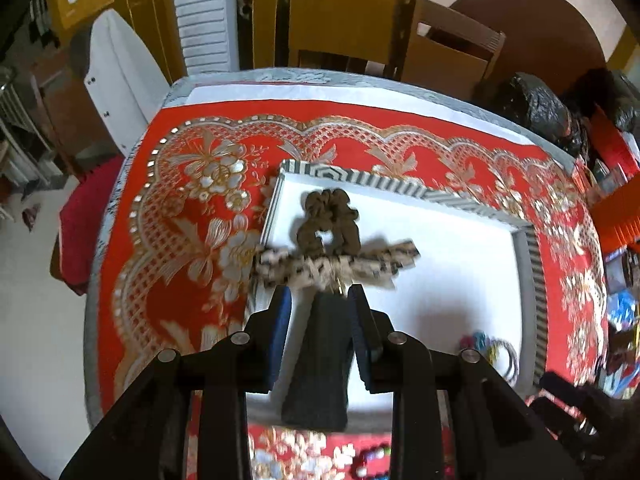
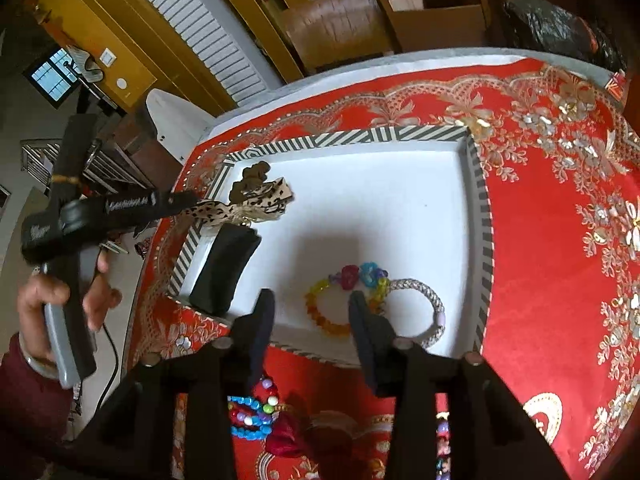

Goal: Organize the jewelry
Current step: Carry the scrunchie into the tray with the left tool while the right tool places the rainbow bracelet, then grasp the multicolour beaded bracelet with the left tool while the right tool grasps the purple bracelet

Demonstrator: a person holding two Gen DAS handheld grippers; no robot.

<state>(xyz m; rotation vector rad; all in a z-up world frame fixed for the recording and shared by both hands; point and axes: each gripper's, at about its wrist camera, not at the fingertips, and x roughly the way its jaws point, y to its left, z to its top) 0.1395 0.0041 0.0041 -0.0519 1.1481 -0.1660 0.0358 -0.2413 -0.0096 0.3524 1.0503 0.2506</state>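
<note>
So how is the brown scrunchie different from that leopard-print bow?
The brown scrunchie is one plain colour and bunched into a closed ring; the leopard-print bow is spotted tan and black and stretches out in long flat tails. The scrunchie lies alone near the tray's far corner, while the bow sits right at the left gripper's fingertips, its picture blurred. Both are fabric hair accessories over the white tray.

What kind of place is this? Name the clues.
Probably a lived-in home: a table under a red embroidered cloth, wooden chairs behind it, and a white louvered door.
</note>
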